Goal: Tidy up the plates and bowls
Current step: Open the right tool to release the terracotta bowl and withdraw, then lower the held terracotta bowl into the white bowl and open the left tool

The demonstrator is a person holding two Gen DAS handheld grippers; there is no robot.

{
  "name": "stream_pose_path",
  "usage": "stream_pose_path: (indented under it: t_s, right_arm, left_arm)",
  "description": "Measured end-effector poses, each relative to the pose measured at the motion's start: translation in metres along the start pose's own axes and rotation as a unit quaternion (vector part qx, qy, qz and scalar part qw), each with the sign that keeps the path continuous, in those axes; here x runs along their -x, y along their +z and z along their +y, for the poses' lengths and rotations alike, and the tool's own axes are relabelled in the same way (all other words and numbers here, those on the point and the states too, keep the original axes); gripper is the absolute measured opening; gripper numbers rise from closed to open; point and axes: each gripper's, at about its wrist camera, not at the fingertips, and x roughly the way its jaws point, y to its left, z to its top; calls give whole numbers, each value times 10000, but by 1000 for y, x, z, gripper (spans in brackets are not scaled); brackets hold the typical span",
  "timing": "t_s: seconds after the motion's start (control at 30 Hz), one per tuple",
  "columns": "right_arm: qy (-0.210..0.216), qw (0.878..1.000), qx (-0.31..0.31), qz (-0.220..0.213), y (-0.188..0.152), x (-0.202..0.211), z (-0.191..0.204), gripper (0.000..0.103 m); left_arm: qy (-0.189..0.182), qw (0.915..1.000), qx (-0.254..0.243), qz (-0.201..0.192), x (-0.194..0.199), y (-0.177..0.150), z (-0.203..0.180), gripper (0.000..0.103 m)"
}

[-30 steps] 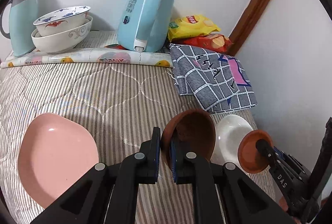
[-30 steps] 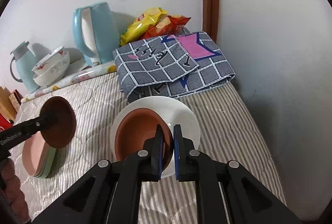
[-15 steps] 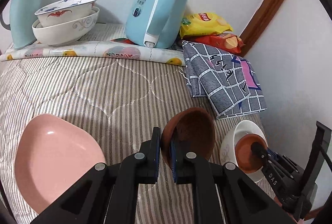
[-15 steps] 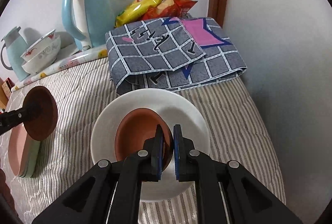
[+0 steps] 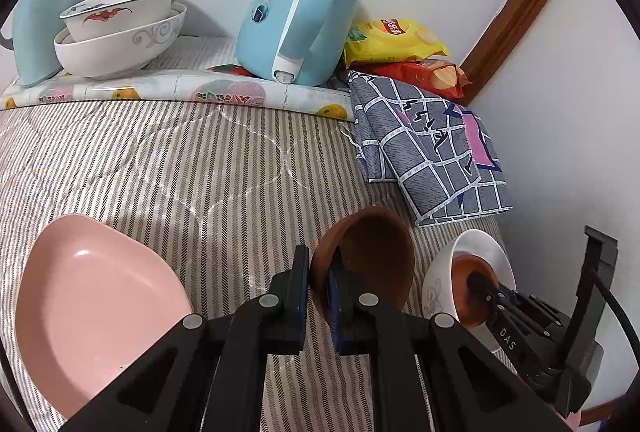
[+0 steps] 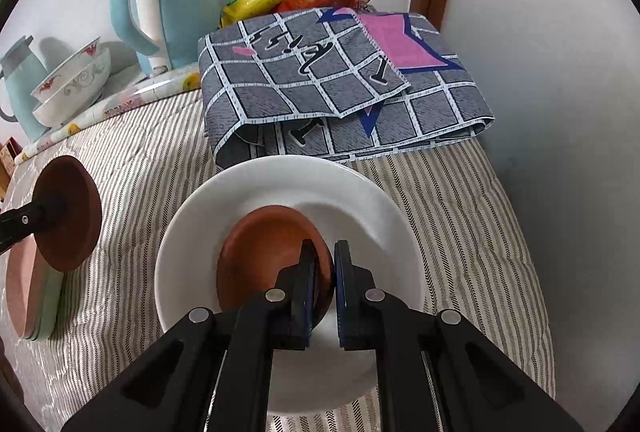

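While both grippers pinch a thin rim each, the whole thing looks one slip away from a clatter. The right gripper is clamped on the rim of a brown bowl that sits low inside the white bowl; whether its base actually touches the white one I cannot tell. If the jaws let go with the brown bowl tilted, I'd expect it to rock or skid on that glazed curve, and the white bowl itself rests on soft quilting, so it could tip with it.

The left gripper is closed on the rim of a second brown bowl, held on edge above the striped quilt, between the pink plate and the white bowl. Carried sideways like that, it could swing in the jaws, or knock the right gripper on its way over.

The brown bowls look matte, like terracotta or dull plastic, round and shallow. The white bowl is glossy, wide, with a faint grey scroll on its outside. The pink plate is smooth and slightly teardrop-shaped, stacked on a pale green one. The quilt is padded, stitched in curves, a poor level footing.
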Motion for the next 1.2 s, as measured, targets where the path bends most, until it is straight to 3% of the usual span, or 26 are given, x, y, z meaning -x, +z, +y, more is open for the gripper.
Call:
stream_pose_path:
  t_s: [0.33, 0.53, 0.63, 1.2]
  right_arm:
    - [-186, 9994, 217, 201, 0, -8, 4, 12]
    - [-316, 9990, 268, 189, -1, -7, 5, 20]
    - [-288, 9994, 165, 121, -1, -3, 5, 26]
    - [-73, 9981, -224, -563, -16, 58, -26, 26]
  left_arm:
    - [4, 10000, 34, 63, -2, -1, 5, 9]
    - [-4, 9999, 85, 59, 1, -3, 7, 9]
    - [-18, 9999, 100, 77, 1, -5, 6, 9]
    - [-238, 9995, -220, -28, 22, -9, -35, 9]
